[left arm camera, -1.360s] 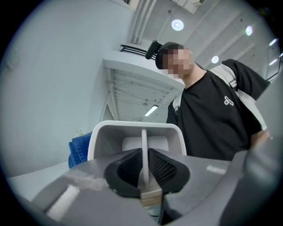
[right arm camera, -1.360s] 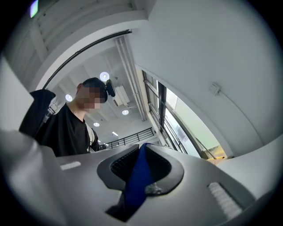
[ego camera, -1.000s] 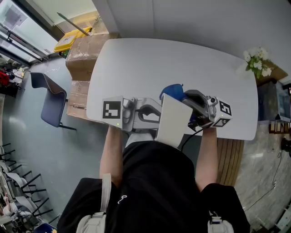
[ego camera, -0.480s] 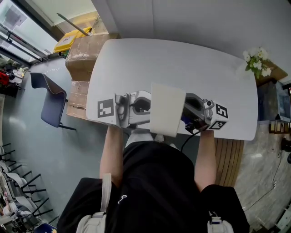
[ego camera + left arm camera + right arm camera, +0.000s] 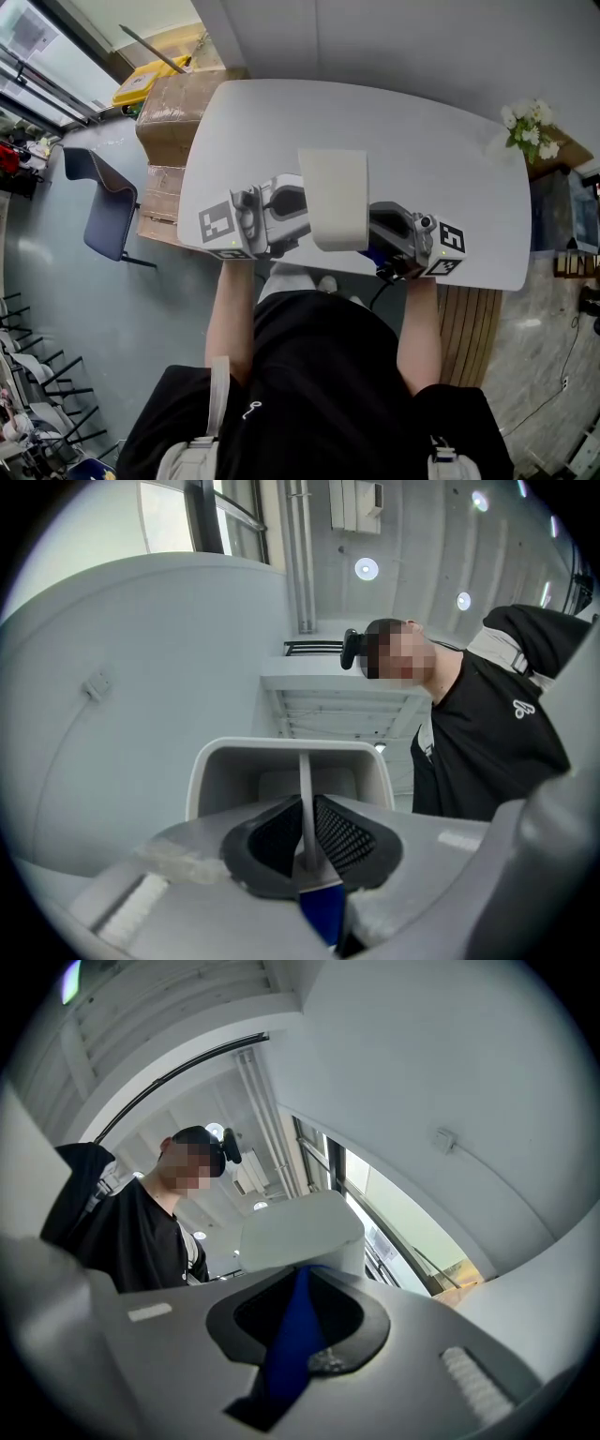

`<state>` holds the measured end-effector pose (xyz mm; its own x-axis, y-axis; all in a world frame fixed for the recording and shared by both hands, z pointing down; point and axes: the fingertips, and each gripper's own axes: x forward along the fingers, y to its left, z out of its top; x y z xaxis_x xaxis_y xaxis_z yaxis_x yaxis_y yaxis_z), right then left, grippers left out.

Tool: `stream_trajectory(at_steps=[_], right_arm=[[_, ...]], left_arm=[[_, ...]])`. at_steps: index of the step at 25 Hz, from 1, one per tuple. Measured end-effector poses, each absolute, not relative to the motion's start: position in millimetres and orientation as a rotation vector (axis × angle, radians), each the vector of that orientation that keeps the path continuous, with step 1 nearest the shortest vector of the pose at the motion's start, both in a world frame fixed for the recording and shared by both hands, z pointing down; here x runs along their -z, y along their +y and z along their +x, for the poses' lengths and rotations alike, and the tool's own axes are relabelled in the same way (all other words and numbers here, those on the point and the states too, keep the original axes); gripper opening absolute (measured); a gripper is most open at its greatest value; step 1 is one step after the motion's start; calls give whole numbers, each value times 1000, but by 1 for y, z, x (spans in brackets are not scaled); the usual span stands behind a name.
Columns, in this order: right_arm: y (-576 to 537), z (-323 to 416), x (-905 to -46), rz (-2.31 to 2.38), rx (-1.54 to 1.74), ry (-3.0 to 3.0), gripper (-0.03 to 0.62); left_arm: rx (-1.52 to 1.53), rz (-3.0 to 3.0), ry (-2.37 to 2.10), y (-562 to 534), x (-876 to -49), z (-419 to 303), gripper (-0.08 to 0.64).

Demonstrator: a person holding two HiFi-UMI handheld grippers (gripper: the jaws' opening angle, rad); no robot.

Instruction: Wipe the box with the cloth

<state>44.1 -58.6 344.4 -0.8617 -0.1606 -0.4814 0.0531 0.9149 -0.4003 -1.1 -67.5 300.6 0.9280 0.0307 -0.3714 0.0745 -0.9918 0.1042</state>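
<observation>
A white open box is held up over the near edge of the white table. My left gripper comes in from its left side. In the left gripper view my left gripper is shut on a thin wall of the box, whose open inside faces the camera. My right gripper sits at the box's right, shut on a blue cloth that is mostly hidden under the box. In the right gripper view the cloth hangs between the jaws against the box.
White flowers stand at the table's far right corner. Cardboard boxes with a yellow item on top sit beside the table's left end, next to a blue chair on the floor. A person's head shows in both gripper views.
The box has been lifted away from the person's body and turned from tilted to square-on. The blue cloth, visible beyond the box a second ago, is now mostly hidden beneath it.
</observation>
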Motion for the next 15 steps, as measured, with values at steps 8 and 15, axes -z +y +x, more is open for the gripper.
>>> stream_trajectory(at_steps=[8, 15], right_arm=[[-47, 39, -346, -64, 566, 2563, 40], [-29, 33, -337, 3, 533, 2568, 43]], left_arm=[[524, 2979, -92, -84, -310, -6, 49], [448, 2970, -247, -101, -324, -14, 48]])
